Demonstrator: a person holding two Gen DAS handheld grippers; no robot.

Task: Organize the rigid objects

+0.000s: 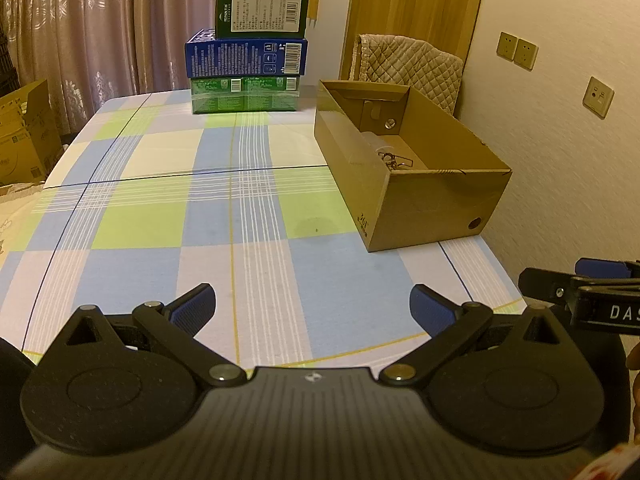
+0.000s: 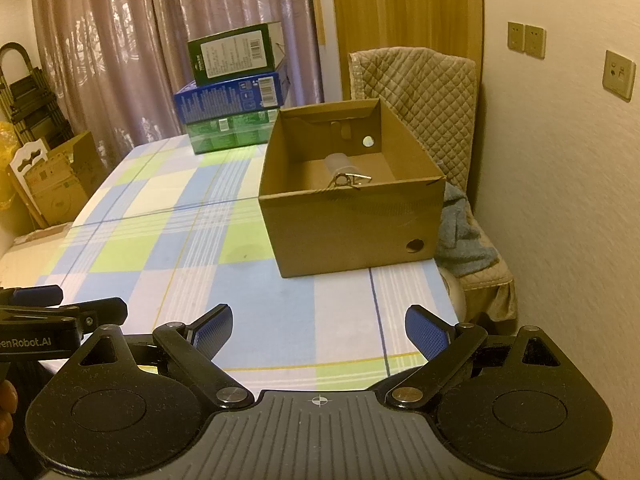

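An open brown cardboard box (image 1: 420, 204) (image 2: 352, 224) stands on the right side of the checked table. Inside it lie a clear plastic container (image 2: 338, 163) and a small metal wire piece (image 1: 394, 159) (image 2: 348, 181). My left gripper (image 1: 312, 308) hovers open over the near table edge, nothing between its blue pads. My right gripper (image 2: 318, 332) is open too and empty, in front of the box. Each gripper shows at the edge of the other's view.
Three stacked cartons sit at the table's far end: dark green (image 1: 262, 10) on blue (image 1: 246, 56) on green (image 1: 245, 94). A quilted chair (image 2: 420, 92) stands behind the box by the wall. Cardboard boxes (image 2: 56, 180) stand on the floor at left.
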